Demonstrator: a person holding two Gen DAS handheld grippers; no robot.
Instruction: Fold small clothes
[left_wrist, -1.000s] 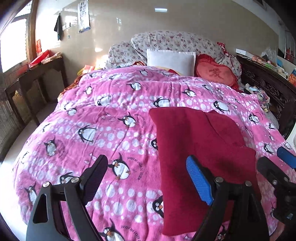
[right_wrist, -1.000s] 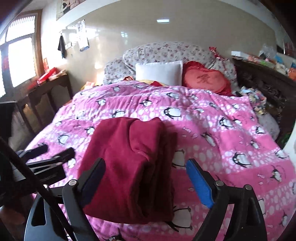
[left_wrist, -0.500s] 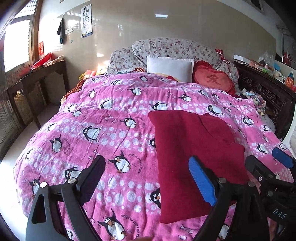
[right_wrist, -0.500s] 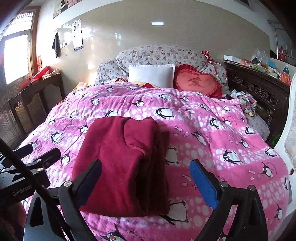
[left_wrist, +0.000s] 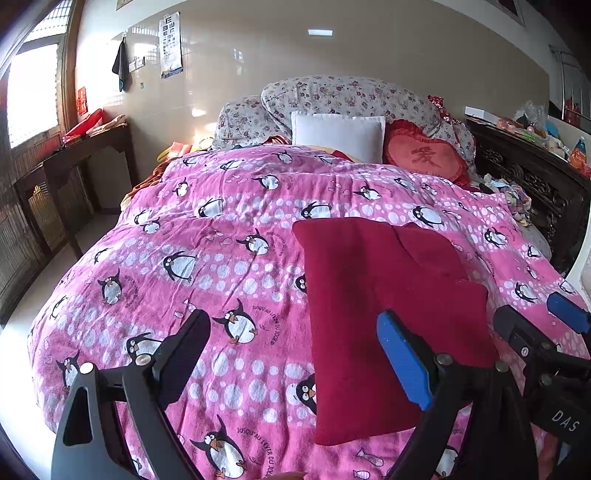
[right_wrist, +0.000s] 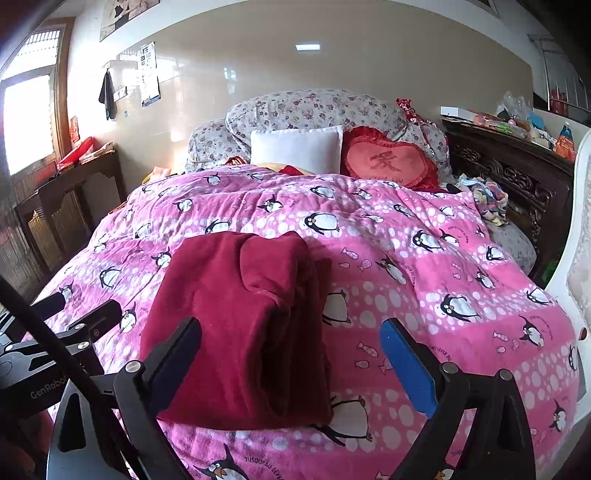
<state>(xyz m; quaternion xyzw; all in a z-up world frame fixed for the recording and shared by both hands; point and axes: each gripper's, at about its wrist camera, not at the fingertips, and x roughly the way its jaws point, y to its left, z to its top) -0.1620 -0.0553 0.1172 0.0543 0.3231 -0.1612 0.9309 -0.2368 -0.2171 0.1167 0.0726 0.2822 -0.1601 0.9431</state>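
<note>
A dark red folded garment (left_wrist: 388, 288) lies flat on the pink penguin quilt (left_wrist: 229, 258), near the bed's front edge. My left gripper (left_wrist: 293, 317) hovers over the quilt at the garment's left edge, open, with nothing between its fingers. My right gripper (right_wrist: 290, 325) hangs above the garment (right_wrist: 240, 295) near its front right part, open and not touching the cloth. Each gripper shows in the other's view: the right gripper (left_wrist: 532, 310) at the garment's right side, the left gripper (right_wrist: 79, 306) at its left side.
A white pillow (left_wrist: 336, 136), floral pillows (left_wrist: 343, 96) and a red heart cushion (left_wrist: 421, 158) sit at the head of the bed. A dark carved cabinet (right_wrist: 517, 177) with clutter runs along the right. A wooden side table (left_wrist: 74, 158) stands left.
Both views have drawn back a little, so more of the quilt's front edge shows. The red garment lies as before. Both pairs of jaws stand slightly wider.
</note>
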